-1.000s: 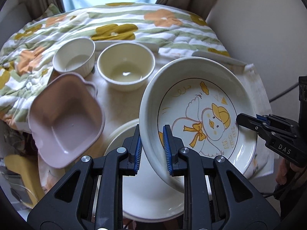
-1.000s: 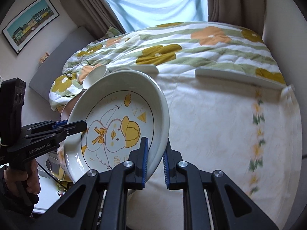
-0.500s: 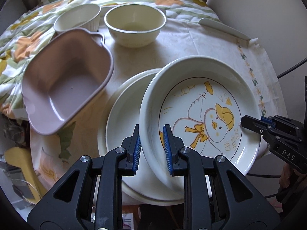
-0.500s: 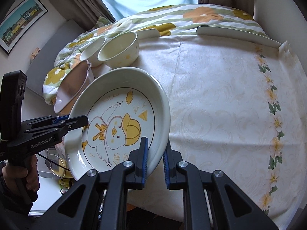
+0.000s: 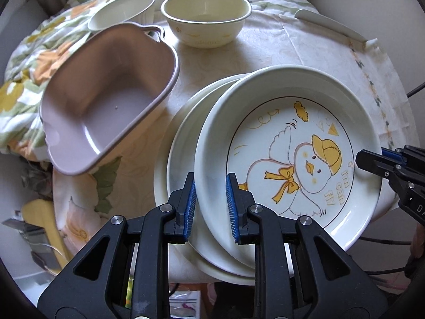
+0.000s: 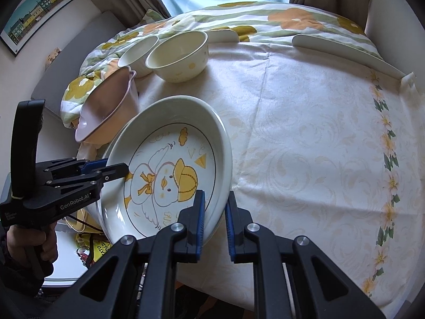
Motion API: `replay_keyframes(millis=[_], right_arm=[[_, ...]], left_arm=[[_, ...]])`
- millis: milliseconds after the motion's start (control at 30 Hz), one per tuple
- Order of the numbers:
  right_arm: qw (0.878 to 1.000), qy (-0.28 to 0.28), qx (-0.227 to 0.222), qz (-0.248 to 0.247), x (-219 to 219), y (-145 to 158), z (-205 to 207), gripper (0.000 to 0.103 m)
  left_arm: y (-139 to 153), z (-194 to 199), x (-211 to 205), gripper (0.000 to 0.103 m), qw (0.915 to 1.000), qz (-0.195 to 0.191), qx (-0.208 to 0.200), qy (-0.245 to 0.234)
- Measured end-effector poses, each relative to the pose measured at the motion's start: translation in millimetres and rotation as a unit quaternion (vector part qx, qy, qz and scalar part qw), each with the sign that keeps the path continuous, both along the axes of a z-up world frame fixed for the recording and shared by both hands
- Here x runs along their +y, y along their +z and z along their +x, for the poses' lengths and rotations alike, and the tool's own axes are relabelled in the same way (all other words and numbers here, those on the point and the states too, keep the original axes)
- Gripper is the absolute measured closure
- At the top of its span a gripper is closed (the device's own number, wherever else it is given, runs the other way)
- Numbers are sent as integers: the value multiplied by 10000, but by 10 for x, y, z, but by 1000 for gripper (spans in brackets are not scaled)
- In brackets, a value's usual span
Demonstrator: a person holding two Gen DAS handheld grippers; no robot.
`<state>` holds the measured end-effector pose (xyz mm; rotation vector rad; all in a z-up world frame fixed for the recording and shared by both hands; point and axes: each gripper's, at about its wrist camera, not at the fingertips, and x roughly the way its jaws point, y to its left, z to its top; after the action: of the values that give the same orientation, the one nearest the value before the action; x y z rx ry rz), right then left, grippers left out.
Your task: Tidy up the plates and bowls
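A white duck-print plate (image 5: 297, 159) (image 6: 170, 170) hangs tilted just over a plain cream plate (image 5: 183, 143) on the round table. My left gripper (image 5: 209, 207) is shut on the duck plate's near rim. My right gripper (image 6: 214, 220) is shut on its opposite rim, and shows as black jaws at the right edge (image 5: 382, 164) in the left wrist view. A pink square dish (image 5: 106, 101) (image 6: 106, 106) sits to the left. Behind it stand a cream bowl (image 5: 207, 16) (image 6: 178, 58) and a white cup (image 5: 122, 10) (image 6: 138, 50).
A floral tablecloth (image 6: 305, 146) covers the table; its right half holds no dishes. A flowered quilt (image 6: 239, 18) lies behind. Two white flat pieces (image 6: 340, 50) rest at the far rim. A person's hand (image 6: 29, 250) grips the left gripper's handle. Clutter lies on the floor left.
Both grippers have lowered the duck plate toward the table, and it now hovers just over the cream plate. The bowls and the pink dish stayed put.
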<state>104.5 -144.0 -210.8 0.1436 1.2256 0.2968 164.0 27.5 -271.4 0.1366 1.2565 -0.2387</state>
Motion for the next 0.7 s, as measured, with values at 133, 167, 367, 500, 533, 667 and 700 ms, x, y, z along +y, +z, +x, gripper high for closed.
replay_keyframes(millis=[133,167,367,500,533,667,700], right_arm=[[10000,8,-7,-10,2,4,-7,90],[10000,22,-12,-22,5,5,-8,90],[9999,75,-37,-116,37,18,-1,90],[9985,245,-109,-478,127,28,3,89],[9982,259,-121,-525,140,28,8,89],[9982,272,-115,-516,146,10,17,89],[9981,291,-117,-537,157,5,18,89]], left_arm=[[17,-22,-107,82,9982,505,-242,-201],[18,-31,-137,82,9971,640,-307,-259],[19,-79,-276,82,9884,1269,-619,-562],[21,-80,-319,82,9839,1515,-694,-644],[23,-70,-312,82,9843,1501,-685,-620],[19,-61,-301,82,9836,1558,-684,-596],[13,-59,-305,82,9833,1579,-684,-589]])
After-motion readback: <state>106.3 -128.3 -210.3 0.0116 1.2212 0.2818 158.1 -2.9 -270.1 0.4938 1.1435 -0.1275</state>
